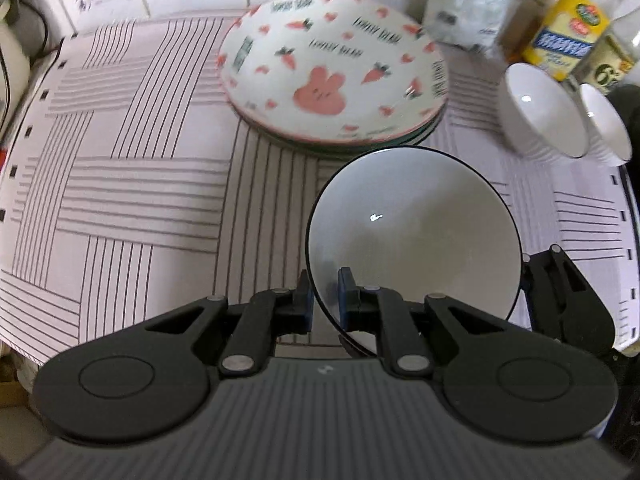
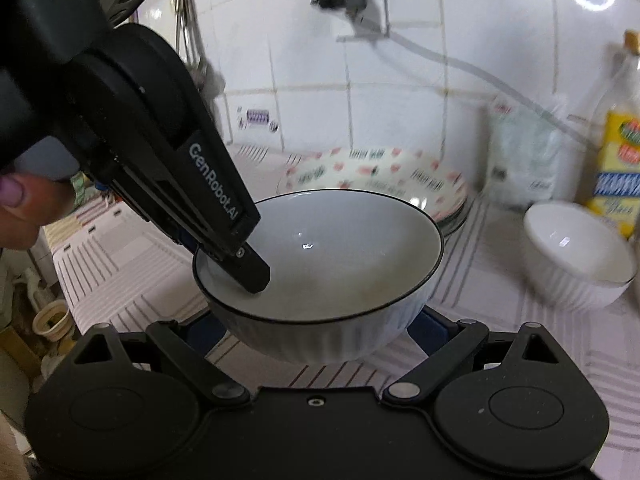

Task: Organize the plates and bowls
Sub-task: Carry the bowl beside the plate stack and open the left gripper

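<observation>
My left gripper [image 1: 323,300] is shut on the near rim of a white bowl with a black rim [image 1: 416,232], one finger inside and one outside. In the right wrist view the same bowl [image 2: 332,264] is held above the striped mat, with the left gripper's finger [image 2: 248,268] inside it. My right gripper [image 2: 320,332] stands open, its blue pads [image 2: 430,332] on either side of the bowl's base; whether they touch it is unclear. A stack of bunny-and-carrot plates [image 1: 332,68] lies behind, also visible in the right wrist view [image 2: 376,178]. Two white bowls [image 1: 540,116] sit at the right.
A pink striped mat [image 1: 120,184] covers the counter. A yellow-labelled bottle [image 1: 564,36] and a plastic bag [image 1: 464,4] stand at the back right by the tiled wall; they also show in the right wrist view, bottle [image 2: 618,168] and bag [image 2: 524,156]. A white bowl [image 2: 576,256] sits right.
</observation>
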Available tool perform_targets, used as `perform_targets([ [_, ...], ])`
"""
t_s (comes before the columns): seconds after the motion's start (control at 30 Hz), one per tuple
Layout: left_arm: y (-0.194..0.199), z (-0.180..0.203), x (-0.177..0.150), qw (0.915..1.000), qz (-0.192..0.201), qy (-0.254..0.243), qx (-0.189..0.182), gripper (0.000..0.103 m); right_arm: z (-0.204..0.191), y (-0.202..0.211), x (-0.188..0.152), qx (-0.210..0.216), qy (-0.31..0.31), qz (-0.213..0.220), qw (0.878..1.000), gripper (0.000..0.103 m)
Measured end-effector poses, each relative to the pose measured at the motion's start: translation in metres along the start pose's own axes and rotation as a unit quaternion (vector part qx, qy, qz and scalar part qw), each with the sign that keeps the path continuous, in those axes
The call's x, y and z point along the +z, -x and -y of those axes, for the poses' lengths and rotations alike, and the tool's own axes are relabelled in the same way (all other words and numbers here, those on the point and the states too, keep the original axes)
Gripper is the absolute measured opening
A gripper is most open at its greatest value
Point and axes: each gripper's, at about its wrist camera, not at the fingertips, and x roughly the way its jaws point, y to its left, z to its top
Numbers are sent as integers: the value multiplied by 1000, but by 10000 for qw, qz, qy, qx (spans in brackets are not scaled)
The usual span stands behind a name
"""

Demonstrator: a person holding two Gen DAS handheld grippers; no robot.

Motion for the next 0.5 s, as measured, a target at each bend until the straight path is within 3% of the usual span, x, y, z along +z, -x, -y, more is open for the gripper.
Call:
perform_targets([
  [0.33, -13, -2, -7, 9997, -155, 180, 29, 11, -4, -15, -10, -10, 188, -365, 9992, 98],
  [0.5, 3, 7, -3, 9998, -161, 10, 101, 15, 0, 17, -12, -121, 344, -474, 9982, 98],
])
